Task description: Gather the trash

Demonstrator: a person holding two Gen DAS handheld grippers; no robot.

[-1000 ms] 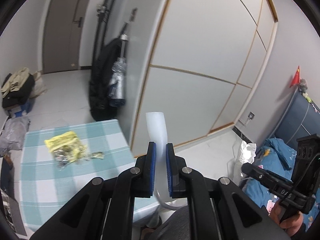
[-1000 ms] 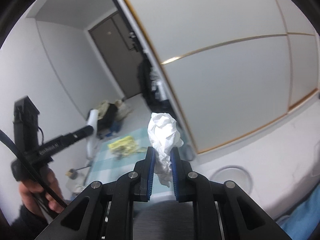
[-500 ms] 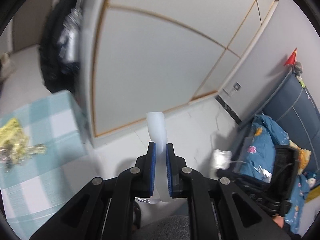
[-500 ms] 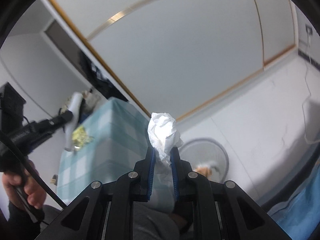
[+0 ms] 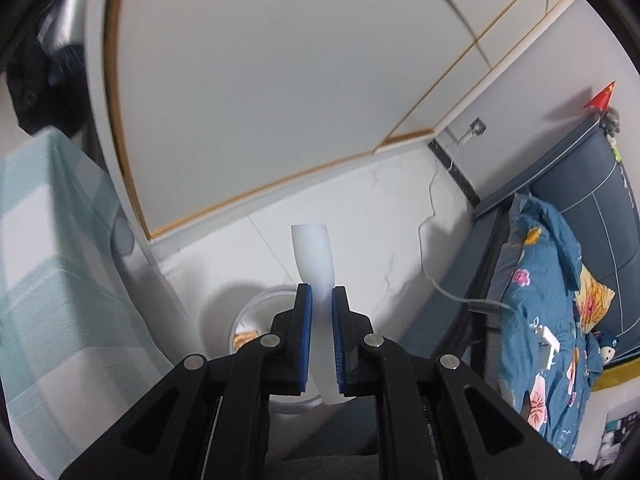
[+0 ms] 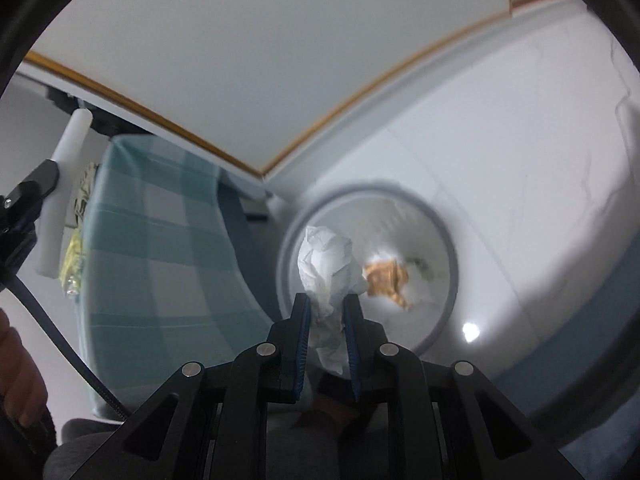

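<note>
Now hovering over round white floor bin point(image 6: 446, 240): right gripper point(image 6: 325, 322) w/ crumpled white tissue point(image 6: 326, 264) between jaws, jaws easing open. Left gripper point(image 5: 319, 312) clamped on pale translucent plastic tube point(image 5: 314, 258), bin rim point(image 5: 256, 304) just below. Orange-brown wrapper point(image 6: 386, 278) already inside. Left to do: drop both, then fetch yellow crinkled packet point(image 6: 74, 256) on teal-checked tablecloth point(image 6: 160, 248). Nearby: white sliding wardrobe point(image 5: 280, 80), blue floral bedding point(image 5: 548, 308). Nothing blocking bin mouth.

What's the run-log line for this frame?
left gripper: shut on white tube | right gripper: jaws opening, crumpled tissue between them | bin: below right gripper, holds orange scrap
</note>
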